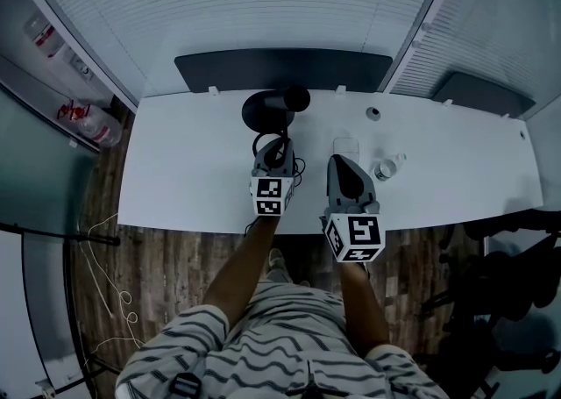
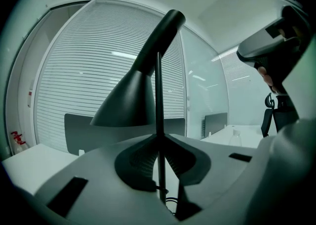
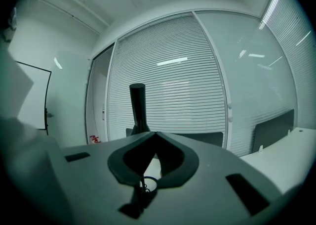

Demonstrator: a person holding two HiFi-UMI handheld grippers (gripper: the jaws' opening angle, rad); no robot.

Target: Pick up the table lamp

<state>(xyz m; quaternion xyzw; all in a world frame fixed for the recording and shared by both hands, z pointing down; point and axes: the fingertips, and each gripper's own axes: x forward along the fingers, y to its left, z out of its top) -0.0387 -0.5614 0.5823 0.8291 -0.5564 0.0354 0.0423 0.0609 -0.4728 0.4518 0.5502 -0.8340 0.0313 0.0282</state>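
The black table lamp (image 1: 274, 106) stands at the back middle of the white table (image 1: 175, 169), its cone shade (image 2: 129, 98) leaning left from a thin stem (image 2: 159, 90). My left gripper (image 1: 275, 146) is right at the lamp, and in the left gripper view it (image 2: 159, 139) is shut on that stem. A coiled black cable (image 1: 261, 143) lies by it. My right gripper (image 1: 344, 162) hovers just right of the lamp, shut with nothing in it (image 3: 155, 134). From there the lamp (image 3: 138, 105) shows ahead to the left.
A small clear bottle (image 1: 388, 167), a white flat object (image 1: 346, 146) and a small round item (image 1: 373, 113) lie right of the lamp. A dark panel (image 1: 282, 67) lines the table's back edge. Black chairs (image 1: 504, 283) stand at the right and red extinguishers (image 1: 88, 121) at the left.
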